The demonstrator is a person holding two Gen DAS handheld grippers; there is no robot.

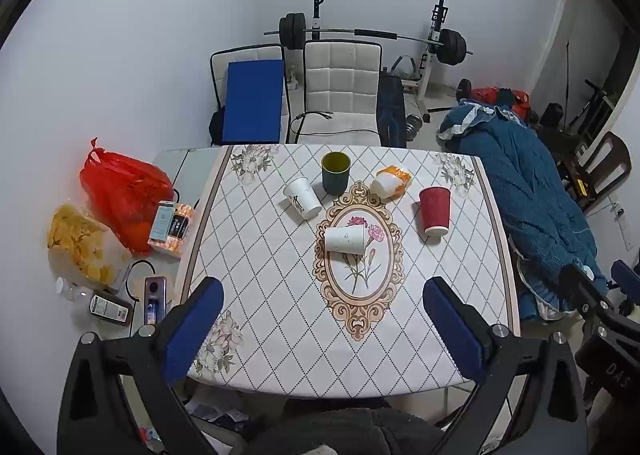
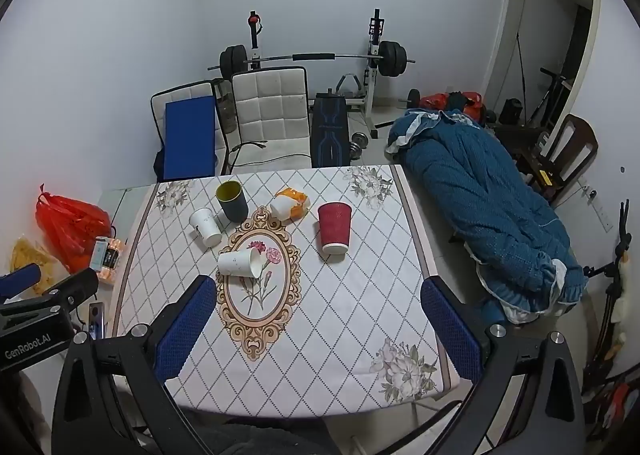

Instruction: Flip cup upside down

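- Grippers, nearest the lens: the left gripper (image 1: 324, 319) hangs above the near edge of the table (image 1: 494, 215), its two blue-padded fingers (image 1: 196, 329) spread wide with nothing between them or touching them; the right gripper (image 2: 318, 321) hangs likewise, jaws spread wide and empty, blue pads (image 2: 186, 327) apart over the cloth.
- Tablecloth (image 2: 344, 295): white with a diamond grid, grey flowers at the corners and an oval medallion (image 2: 258, 283) with pink carnations in the middle.
- White paper cup (image 1: 345, 239) (image 2: 239, 263): lies on its side at the medallion's far end, mouth toward the right side; no contents can be made out.
- Red ribbed paper cup (image 1: 435, 211) (image 2: 335, 228): stands well right of the white one with its wide end uppermost; whether that end is open cannot be told.
- Second white paper cup (image 1: 302, 198) (image 2: 205, 227): printed, left of the medallion, seemingly standing mouth down with its narrow end uppermost.
- Dark green cup (image 1: 335, 172) (image 2: 232, 201): upright just beyond it, yellow inside, no contents visible.
- Orange-and-white cup (image 1: 391, 181) (image 2: 289, 205): lies on its side behind the medallion, contents not visible.
- Red plastic bag (image 1: 120, 195) and bag of yellow chips (image 1: 82, 243): at the table's left, both filled.
- Background: two white chairs (image 1: 340, 95) and a barbell rack (image 1: 436, 43) against the wall.
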